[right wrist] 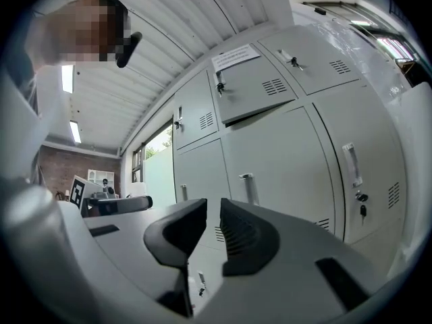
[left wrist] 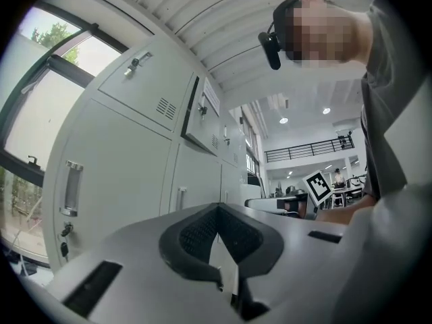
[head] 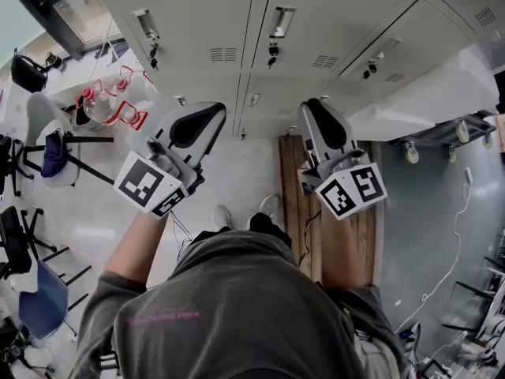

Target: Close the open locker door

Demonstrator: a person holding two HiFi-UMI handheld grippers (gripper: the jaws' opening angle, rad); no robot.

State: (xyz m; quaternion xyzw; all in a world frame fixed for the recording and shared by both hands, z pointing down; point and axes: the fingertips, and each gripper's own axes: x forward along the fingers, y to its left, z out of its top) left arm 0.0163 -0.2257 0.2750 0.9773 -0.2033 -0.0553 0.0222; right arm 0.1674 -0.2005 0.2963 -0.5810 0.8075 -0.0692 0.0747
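A wall of grey lockers [head: 237, 38] fills the far side of the head view. One upper locker door [right wrist: 253, 86], the one with a paper sheet on it, stands ajar with its lower edge out from the row. In the left gripper view the same door [left wrist: 202, 117] shows a dark gap along its edge. Both grippers are held up level toward the lockers, short of them. My left gripper [head: 207, 110] [left wrist: 217, 211] has its pads meeting at the tips, empty. My right gripper [head: 316, 105] [right wrist: 213, 214] shows a narrow gap between its pads, with nothing in it.
A wooden pallet [head: 316, 235] lies on the floor under my right arm. A pale slab on a wheeled cart [head: 442, 125] juts out at the right. Chairs [head: 47, 144] and a table with red-framed items [head: 110, 105] stand at the left. Keys [head: 272, 54] hang in the lower locks.
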